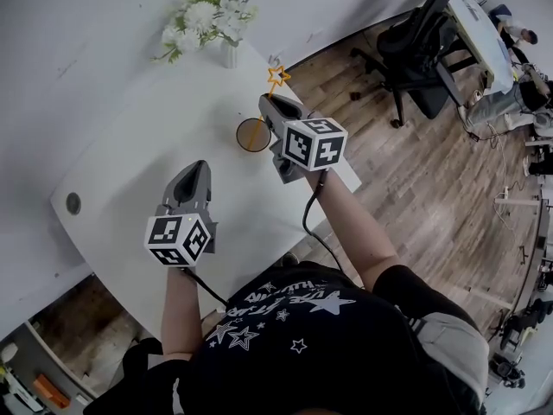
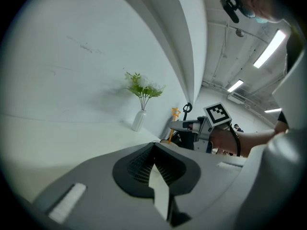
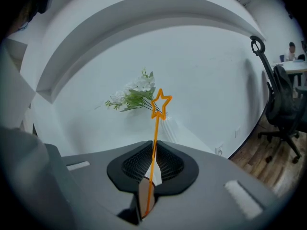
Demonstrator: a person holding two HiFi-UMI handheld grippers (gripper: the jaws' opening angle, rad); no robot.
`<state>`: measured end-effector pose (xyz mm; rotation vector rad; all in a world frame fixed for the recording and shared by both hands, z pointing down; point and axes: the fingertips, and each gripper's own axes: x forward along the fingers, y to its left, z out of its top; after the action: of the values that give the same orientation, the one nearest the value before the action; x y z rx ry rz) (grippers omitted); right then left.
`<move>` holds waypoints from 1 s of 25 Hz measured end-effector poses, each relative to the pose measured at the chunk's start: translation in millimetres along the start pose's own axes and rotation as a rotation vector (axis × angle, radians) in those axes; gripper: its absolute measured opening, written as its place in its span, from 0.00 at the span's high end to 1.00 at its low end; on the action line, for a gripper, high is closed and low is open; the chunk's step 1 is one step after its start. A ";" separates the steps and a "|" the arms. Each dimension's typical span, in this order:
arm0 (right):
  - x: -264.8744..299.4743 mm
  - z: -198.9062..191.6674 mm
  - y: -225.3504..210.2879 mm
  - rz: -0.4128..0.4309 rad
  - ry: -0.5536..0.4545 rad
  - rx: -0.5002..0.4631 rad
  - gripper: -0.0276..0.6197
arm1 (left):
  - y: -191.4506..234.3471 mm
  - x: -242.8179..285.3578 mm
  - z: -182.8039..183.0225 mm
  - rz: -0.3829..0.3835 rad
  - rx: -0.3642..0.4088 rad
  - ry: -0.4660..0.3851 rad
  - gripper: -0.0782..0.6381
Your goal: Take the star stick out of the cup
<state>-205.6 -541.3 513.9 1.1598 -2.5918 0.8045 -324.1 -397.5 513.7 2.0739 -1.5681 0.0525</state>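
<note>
Grasp step: stick point(image 3: 156, 123) is clamped by right gripper point(image 3: 152, 150) over cup point(image 1: 253, 135), left gripper point(image 2: 154, 150) closed empty; a straight lift is needed next.

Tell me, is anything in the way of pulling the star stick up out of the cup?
Nothing visible is. The right claw is shut on the star stick above the cup; the flower vase stands apart, farther back on the table.

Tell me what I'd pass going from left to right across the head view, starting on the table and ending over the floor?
Round hole → left hand-held gripper → cup → right hand-held gripper, pinching the star stick → black office chair.
</note>
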 end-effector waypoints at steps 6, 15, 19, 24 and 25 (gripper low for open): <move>-16.5 10.5 7.4 0.034 -0.065 0.002 0.91 | -6.7 0.8 -13.6 0.002 -0.021 0.033 0.89; -86.4 50.2 20.8 0.102 -0.225 0.084 0.92 | -63.4 -21.5 -13.3 -0.006 0.085 0.013 0.89; -117.0 61.6 26.4 0.106 -0.269 0.044 0.92 | -87.4 -33.0 -13.6 -0.008 0.110 -0.007 0.89; -162.1 69.4 33.8 0.125 -0.318 0.032 0.92 | -117.5 -54.7 -7.9 -0.004 0.150 -0.047 0.89; -171.7 68.8 35.5 0.130 -0.323 0.029 0.92 | -122.7 -59.8 -7.9 -0.002 0.155 -0.055 0.89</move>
<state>-112.5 -451.1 377.3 1.2300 -2.9531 0.7341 -230.4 -318.9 452.5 2.2131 -1.6408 0.1211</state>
